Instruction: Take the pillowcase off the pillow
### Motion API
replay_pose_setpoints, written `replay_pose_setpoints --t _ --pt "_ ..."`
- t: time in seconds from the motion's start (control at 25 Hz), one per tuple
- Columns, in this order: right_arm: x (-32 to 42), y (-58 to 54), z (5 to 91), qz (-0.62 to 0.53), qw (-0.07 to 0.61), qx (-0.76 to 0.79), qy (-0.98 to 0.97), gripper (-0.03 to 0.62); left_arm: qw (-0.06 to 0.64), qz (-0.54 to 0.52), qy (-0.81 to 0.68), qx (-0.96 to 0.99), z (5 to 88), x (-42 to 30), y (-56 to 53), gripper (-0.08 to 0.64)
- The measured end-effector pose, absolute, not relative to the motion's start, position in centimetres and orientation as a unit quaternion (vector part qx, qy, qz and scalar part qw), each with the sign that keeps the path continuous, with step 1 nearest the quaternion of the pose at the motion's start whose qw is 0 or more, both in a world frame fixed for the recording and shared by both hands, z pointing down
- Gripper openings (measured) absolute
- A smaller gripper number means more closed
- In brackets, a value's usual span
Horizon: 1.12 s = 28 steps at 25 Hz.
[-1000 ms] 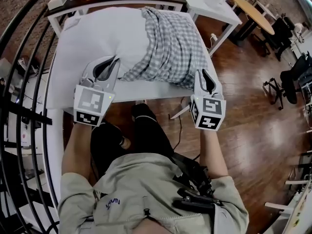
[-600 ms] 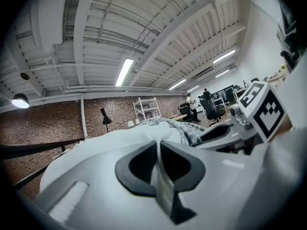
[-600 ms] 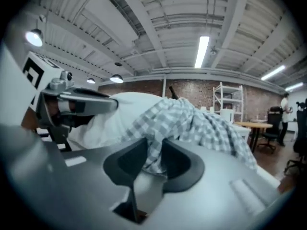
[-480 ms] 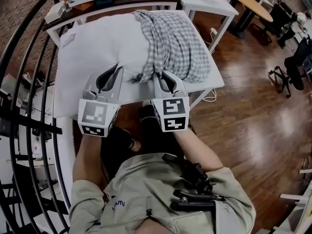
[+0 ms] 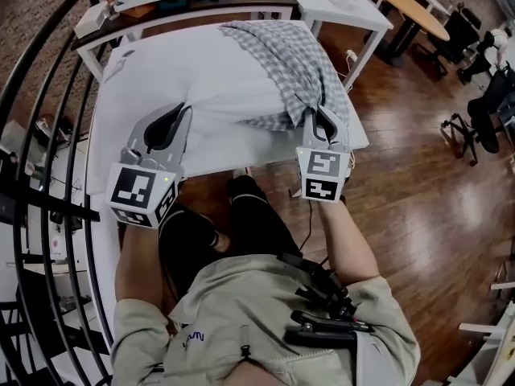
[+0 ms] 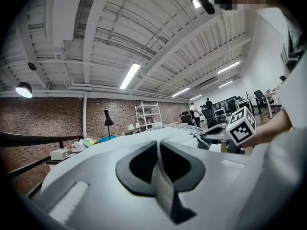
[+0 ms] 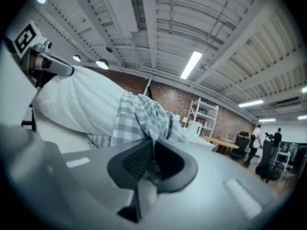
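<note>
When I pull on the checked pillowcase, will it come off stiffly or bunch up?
Probably floppy: the pillowcase lies bunched in folds over the pillow. It likely pulls taut rather than sliding as one piece; the right gripper, whose jaws have just been closing on its hem, has it drawn to a point. The pillow may drag along.

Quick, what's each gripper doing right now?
Left gripper: shut on the white pillow's near edge.
Right gripper: jaws just closed, pinching the checked pillowcase.
</note>
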State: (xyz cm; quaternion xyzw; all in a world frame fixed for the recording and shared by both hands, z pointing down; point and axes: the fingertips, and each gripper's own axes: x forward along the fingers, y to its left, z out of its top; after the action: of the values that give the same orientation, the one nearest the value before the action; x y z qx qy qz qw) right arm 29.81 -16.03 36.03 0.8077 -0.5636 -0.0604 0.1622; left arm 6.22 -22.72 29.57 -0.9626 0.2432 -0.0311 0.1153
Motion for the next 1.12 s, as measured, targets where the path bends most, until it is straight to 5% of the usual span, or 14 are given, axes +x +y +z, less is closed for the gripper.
replay_pose_setpoints --t 0.44,0.6,0.8,1.12 --pt "31.3 -15.5 43.0 -0.005 0.223 0.796 -0.563 0.017 0.082 -0.062 0.239 -0.966 36.5 6.0 -22.4 0.039" --pt "30.6 -14.6 43.3 -0.006 0.229 0.777 -0.586 0.018 0.123 -0.022 0.217 -0.968 32.5 7.6 -18.1 0.146" --pt "29.4 -13.9 42.7 -0.002 0.224 0.760 -0.611 0.029 0.170 0.053 0.253 -0.951 24.8 7.6 -18.7 0.147" --pt "27.0 -12.4 39.9 -0.013 0.215 0.729 -0.650 0.048 0.099 -0.152 0.275 -0.944 29.2 15.3 -32.1 0.311"
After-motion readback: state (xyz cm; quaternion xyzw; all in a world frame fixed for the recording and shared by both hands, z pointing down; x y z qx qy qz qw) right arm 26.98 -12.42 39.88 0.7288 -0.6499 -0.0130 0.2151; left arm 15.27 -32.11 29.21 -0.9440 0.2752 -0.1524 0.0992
